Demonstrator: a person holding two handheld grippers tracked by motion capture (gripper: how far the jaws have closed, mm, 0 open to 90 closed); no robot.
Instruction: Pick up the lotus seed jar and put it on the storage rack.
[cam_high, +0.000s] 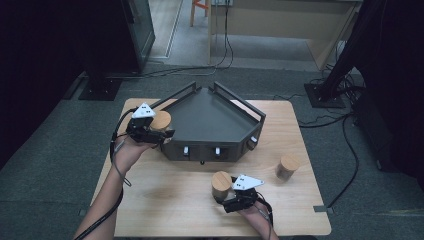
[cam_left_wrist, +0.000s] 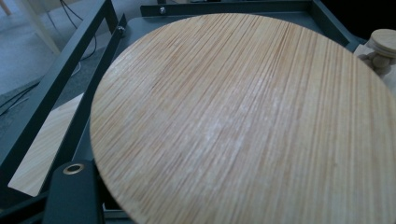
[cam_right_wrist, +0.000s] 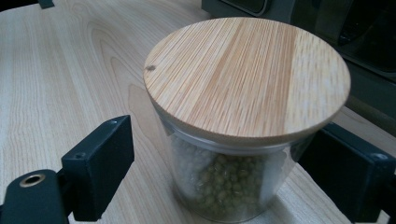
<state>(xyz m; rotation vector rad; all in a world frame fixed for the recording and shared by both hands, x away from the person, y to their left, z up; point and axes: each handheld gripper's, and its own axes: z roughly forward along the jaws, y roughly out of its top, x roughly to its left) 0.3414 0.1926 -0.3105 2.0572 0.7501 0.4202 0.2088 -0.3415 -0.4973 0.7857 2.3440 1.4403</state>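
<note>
My left gripper (cam_high: 159, 129) is shut on a glass jar with a round wooden lid (cam_high: 161, 120), held at the left rim of the dark grey tray (cam_high: 210, 120). In the left gripper view that lid (cam_left_wrist: 243, 121) is very close, with the tray's rails (cam_left_wrist: 60, 79) behind it. Near the table's front edge, a second jar (cam_high: 221, 181) holds green beans (cam_right_wrist: 224, 182) under a wooden lid (cam_right_wrist: 247, 74). My right gripper (cam_right_wrist: 224, 172) stands open around this jar, with a gap between its left finger (cam_right_wrist: 100, 163) and the glass.
A third lidded jar (cam_high: 287, 166) stands at the right of the wooden table (cam_high: 165, 200), and in the left gripper view it sits far off (cam_left_wrist: 384, 44). The tray has raised rails and knobs on its front wall (cam_high: 202, 150). Cables and stand bases lie on the floor behind.
</note>
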